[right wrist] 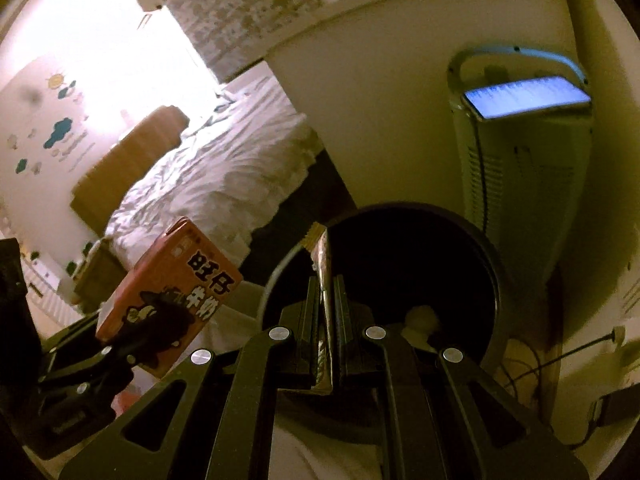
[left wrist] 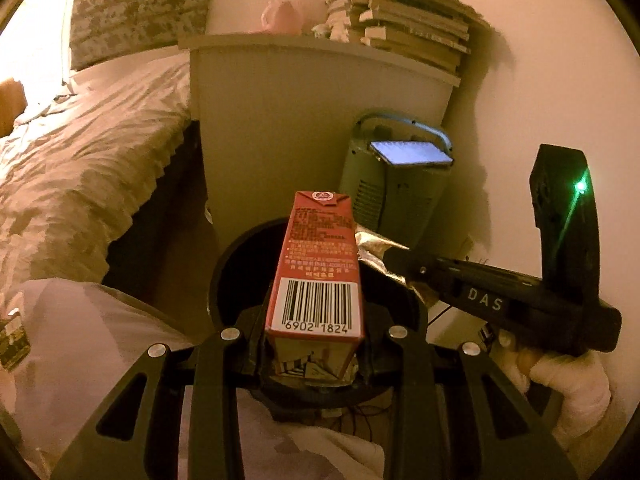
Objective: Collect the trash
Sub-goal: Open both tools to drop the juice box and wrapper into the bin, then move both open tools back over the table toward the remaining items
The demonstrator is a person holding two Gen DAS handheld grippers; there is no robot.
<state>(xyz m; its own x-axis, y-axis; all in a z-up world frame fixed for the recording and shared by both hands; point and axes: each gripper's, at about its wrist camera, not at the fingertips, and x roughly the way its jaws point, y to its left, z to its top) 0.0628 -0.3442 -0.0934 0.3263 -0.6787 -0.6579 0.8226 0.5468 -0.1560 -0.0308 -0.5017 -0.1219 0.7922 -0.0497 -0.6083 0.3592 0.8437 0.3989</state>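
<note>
Bin (left wrist: 236,264) lay black and open-mouthed just beyond both sets of jaws, hemmed by the white cabinet (left wrist: 304,128) and grey appliance (left wrist: 392,196) behind, bed (left wrist: 92,160) to one side. The left gripper (left wrist: 314,344) clamped a red carton (left wrist: 316,272), barcode up. The right gripper (right wrist: 326,336) pinched a flat foil wrapper (right wrist: 322,264) over the rim. Only the right view showed pale scraps (right wrist: 420,316) inside the bin.
</note>
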